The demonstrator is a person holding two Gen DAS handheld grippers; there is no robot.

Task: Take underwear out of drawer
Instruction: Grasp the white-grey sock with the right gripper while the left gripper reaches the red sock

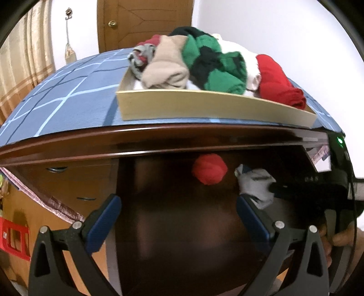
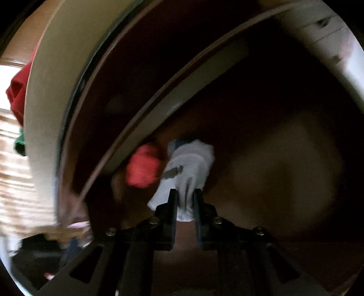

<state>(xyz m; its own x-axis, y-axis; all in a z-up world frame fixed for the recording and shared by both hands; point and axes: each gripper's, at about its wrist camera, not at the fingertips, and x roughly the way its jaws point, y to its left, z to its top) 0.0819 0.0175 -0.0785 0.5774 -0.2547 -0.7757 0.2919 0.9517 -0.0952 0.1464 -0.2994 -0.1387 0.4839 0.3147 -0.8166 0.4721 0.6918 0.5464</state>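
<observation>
The dark wooden drawer (image 1: 177,227) stands pulled out below the table top. Inside it lie a rolled red underwear (image 1: 209,169) near the back and a grey underwear (image 1: 256,183) to its right. My right gripper (image 1: 273,189) comes in from the right, shut on the grey underwear (image 2: 191,168). In the right wrist view its fingers (image 2: 174,205) pinch the pale cloth, with the red roll (image 2: 143,168) just left of it. My left gripper (image 1: 178,205) hangs open over the drawer, with nothing between its blue pads (image 1: 107,218).
A cream tray (image 1: 204,107) on the blue checked tablecloth (image 1: 63,102) holds several rolled garments in beige, green-black, white and red. A wooden door (image 1: 141,20) and curtains stand behind. A red crate (image 1: 13,236) sits low at the left. A hand (image 1: 341,239) grips the right tool.
</observation>
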